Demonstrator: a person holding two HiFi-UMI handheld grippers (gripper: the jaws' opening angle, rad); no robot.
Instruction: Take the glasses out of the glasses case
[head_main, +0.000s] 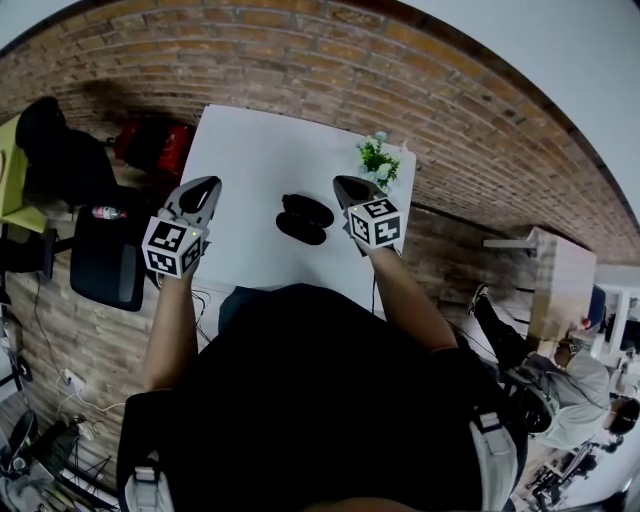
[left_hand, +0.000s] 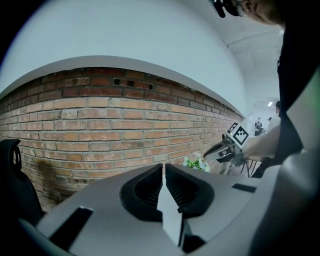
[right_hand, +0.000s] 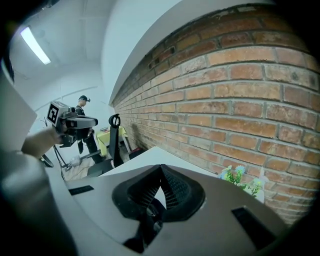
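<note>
A black glasses case (head_main: 304, 218) lies on the white table (head_main: 250, 150) and shows as two dark lobes; I cannot make out glasses in it. My left gripper (head_main: 208, 183) hovers to the left of the case, well apart from it, with its jaws together and nothing held. My right gripper (head_main: 343, 182) hangs just right of the case, also shut and empty. In the left gripper view the jaws (left_hand: 164, 165) meet at their tips, and the right gripper (left_hand: 220, 151) shows beyond. In the right gripper view the jaws (right_hand: 161, 167) are closed. Neither gripper view shows the case.
A small potted plant (head_main: 378, 158) stands at the table's far right corner. A brick wall (head_main: 300, 60) runs behind the table. A black office chair (head_main: 105, 255) and a red object (head_main: 155, 145) sit to the left. A seated person (head_main: 560, 385) is at the right.
</note>
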